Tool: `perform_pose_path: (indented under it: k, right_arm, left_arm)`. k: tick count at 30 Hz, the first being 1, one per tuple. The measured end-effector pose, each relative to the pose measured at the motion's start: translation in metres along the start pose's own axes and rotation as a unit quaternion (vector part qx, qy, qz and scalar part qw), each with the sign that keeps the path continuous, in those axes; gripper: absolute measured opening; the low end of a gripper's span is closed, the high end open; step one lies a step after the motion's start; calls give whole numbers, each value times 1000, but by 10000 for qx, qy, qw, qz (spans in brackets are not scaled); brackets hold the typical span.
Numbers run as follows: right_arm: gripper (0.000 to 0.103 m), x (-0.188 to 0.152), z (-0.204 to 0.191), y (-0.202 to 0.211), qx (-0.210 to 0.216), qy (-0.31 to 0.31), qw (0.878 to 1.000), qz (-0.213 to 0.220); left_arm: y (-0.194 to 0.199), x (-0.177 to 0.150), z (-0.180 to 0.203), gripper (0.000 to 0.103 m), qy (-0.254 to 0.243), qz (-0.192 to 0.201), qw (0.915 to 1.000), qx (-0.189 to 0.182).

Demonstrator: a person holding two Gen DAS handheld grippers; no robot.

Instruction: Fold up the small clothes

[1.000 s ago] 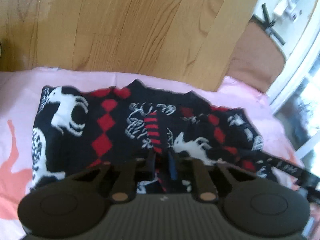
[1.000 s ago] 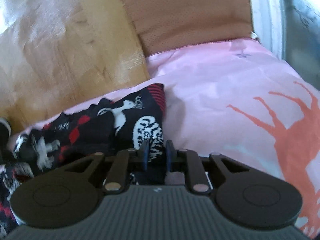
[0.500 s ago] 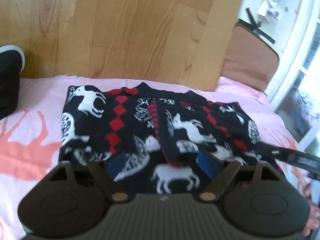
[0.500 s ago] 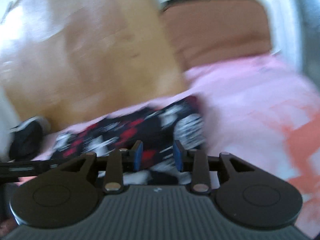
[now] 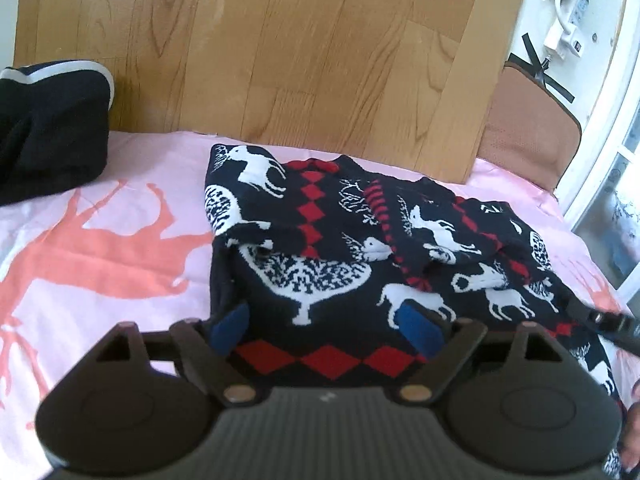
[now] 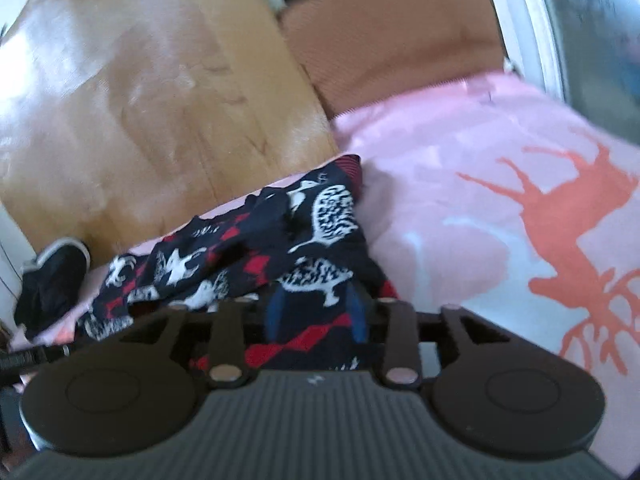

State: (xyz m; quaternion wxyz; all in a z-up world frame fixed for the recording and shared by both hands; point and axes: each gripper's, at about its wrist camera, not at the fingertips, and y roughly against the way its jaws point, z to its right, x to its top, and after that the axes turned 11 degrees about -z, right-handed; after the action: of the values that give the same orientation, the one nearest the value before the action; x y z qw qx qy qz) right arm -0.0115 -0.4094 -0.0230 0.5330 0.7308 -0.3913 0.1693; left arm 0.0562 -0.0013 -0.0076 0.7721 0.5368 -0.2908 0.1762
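A black knitted sweater (image 5: 336, 264) with white deer and red diamonds lies folded on the pink bedsheet (image 5: 100, 248). My left gripper (image 5: 324, 328) hovers over the sweater's near hem. Its jaws are opening wide, and the cloth lies flat under them, not pinched. In the right wrist view the sweater (image 6: 280, 248) shows from its right end. My right gripper (image 6: 316, 314) stands over that near corner, its jaws opening and its blue pads (image 6: 276, 312) apart from the cloth between them. A tip of the right gripper (image 5: 600, 320) shows at the sweater's right edge in the left wrist view.
A wooden headboard (image 5: 280, 60) rises behind the bed. A dark garment with white trim (image 5: 52, 128) lies at the far left of the sheet. A brown cushion (image 5: 528, 132) stands at the far right, with a power strip (image 5: 564, 28) on the wall above it.
Both grippers were shut on the sweater's cloth; they have let go, opened and drawn back toward me. The sweater now lies folded on the sheet.
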Motion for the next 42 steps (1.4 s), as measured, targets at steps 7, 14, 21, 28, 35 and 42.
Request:
perform_pose_path:
  k: [7,14,21,28,35,42]
  right_arm:
    - [44,-4,11,-8,-264,-271,9992,95]
    - [43,-6,9,-7,-400,-273,9987,171]
    - [29,-9,14,-5,-641,-634,9954,332]
    - [29,-9,11,-6,-757,-581,9949,322]
    - [41,-9,10,-7,-614,-527,9963,302]
    - [53,-9,11,-5,-363,-488,9977,315]
  left_arm:
    - [1,-2,0,88,22,2,10000,-35]
    - [3,-4,6,89,-9,33,10000,74]
    - [5,-5,4,93,-19,55,10000,-33]
    - [1,-2,2,100,-10,-80,9998,-187]
    - [0,-1,0,102,11,-78,9997,-234]
    - [0,0,-5,103,109,-13,9991,-402]
